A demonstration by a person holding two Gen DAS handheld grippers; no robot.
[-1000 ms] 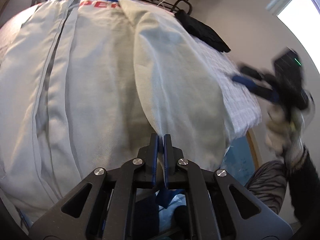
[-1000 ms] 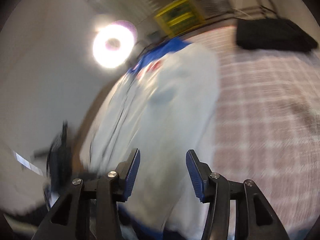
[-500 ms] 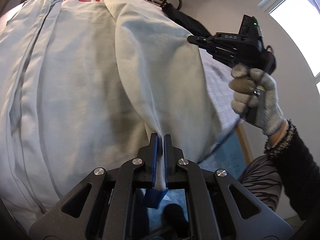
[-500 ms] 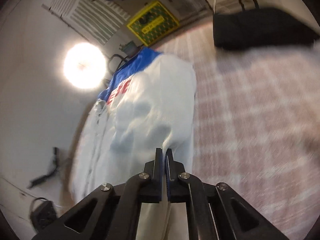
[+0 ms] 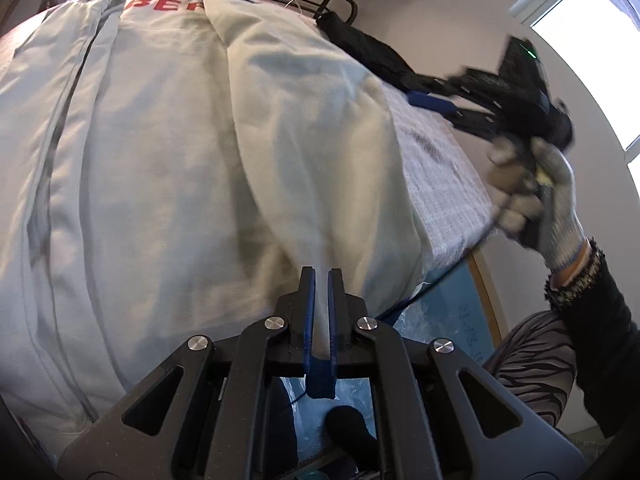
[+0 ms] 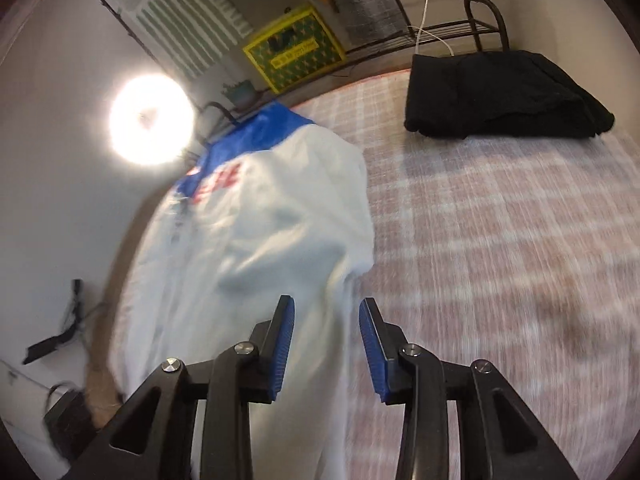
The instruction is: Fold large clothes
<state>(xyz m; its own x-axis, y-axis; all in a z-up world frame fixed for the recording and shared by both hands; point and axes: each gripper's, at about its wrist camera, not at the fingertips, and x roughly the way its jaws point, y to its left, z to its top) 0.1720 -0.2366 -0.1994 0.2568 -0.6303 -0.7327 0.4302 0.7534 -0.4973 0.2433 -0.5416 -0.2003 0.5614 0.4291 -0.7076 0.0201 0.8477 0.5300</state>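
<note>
A large white garment with a blue collar and red letters lies spread on the bed; it also shows in the right wrist view. Its right side is folded over the middle. My left gripper is shut on the near hem of that folded part. My right gripper is open and empty just above the garment's right edge; it shows in the left wrist view at the right, held in a gloved hand.
A checked bed cover lies under the garment. A folded black garment lies at the far right of the bed. A metal rack, a yellow box and a bright lamp stand beyond the bed.
My right gripper closed on the garment's right edge half a second ago and has now opened and let go. My left gripper has stayed shut on the hem.
</note>
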